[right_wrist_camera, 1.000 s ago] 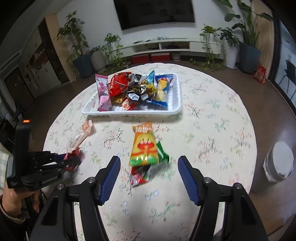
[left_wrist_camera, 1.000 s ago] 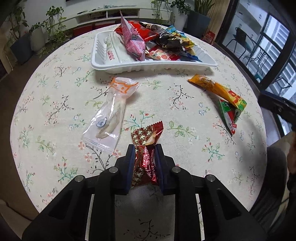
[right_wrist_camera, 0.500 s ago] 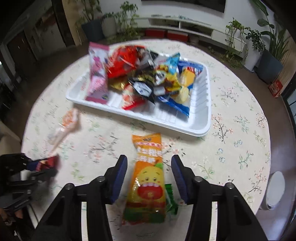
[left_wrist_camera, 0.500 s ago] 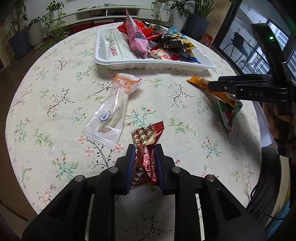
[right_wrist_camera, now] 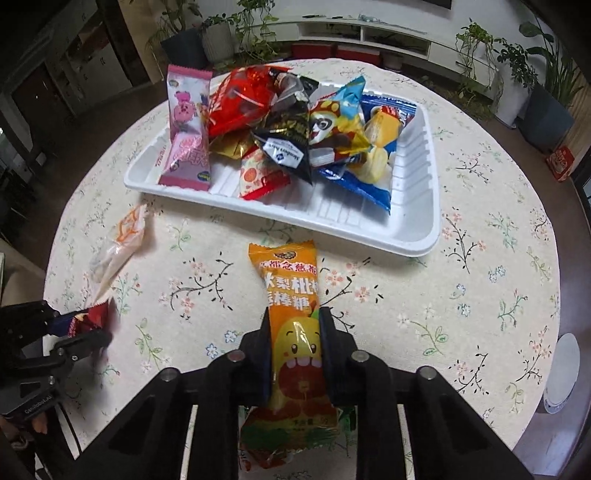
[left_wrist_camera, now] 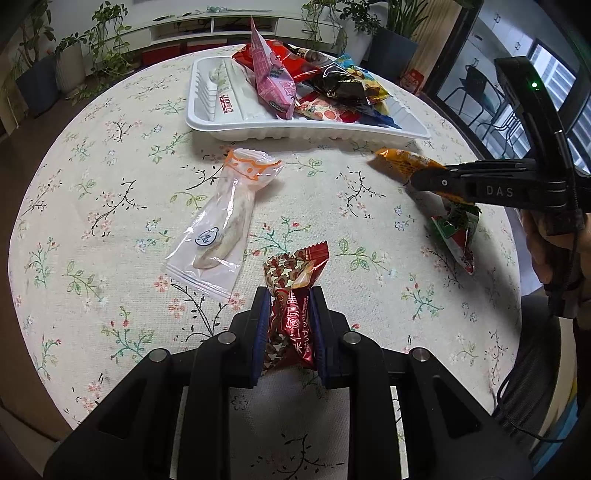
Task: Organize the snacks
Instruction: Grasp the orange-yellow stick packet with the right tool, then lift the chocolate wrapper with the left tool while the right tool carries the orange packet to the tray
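My left gripper (left_wrist_camera: pixel 288 299) is shut on a dark red snack packet (left_wrist_camera: pixel 293 306) above the near part of the table. My right gripper (right_wrist_camera: pixel 295 317) is shut on an orange snack packet (right_wrist_camera: pixel 291 295), its end also showing in the left wrist view (left_wrist_camera: pixel 402 162). A green and red packet (left_wrist_camera: pixel 456 229) lies under it. A clear packet with an orange top (left_wrist_camera: pixel 231 214) lies on the cloth between the grippers. The white tray (right_wrist_camera: pixel 417 221) at the far side holds several snack packets, a pink one (right_wrist_camera: pixel 186 125) at its left end.
The round table has a floral cloth (left_wrist_camera: pixel 110 184). Potted plants (right_wrist_camera: pixel 221 33) and a low white shelf (right_wrist_camera: pixel 369 33) stand beyond it. A white round bin (right_wrist_camera: pixel 561 373) stands on the floor to the right.
My right gripper moved down and forward over the orange packet and shut on it. My left gripper kept the dark red packet and shifted slightly toward the tray.
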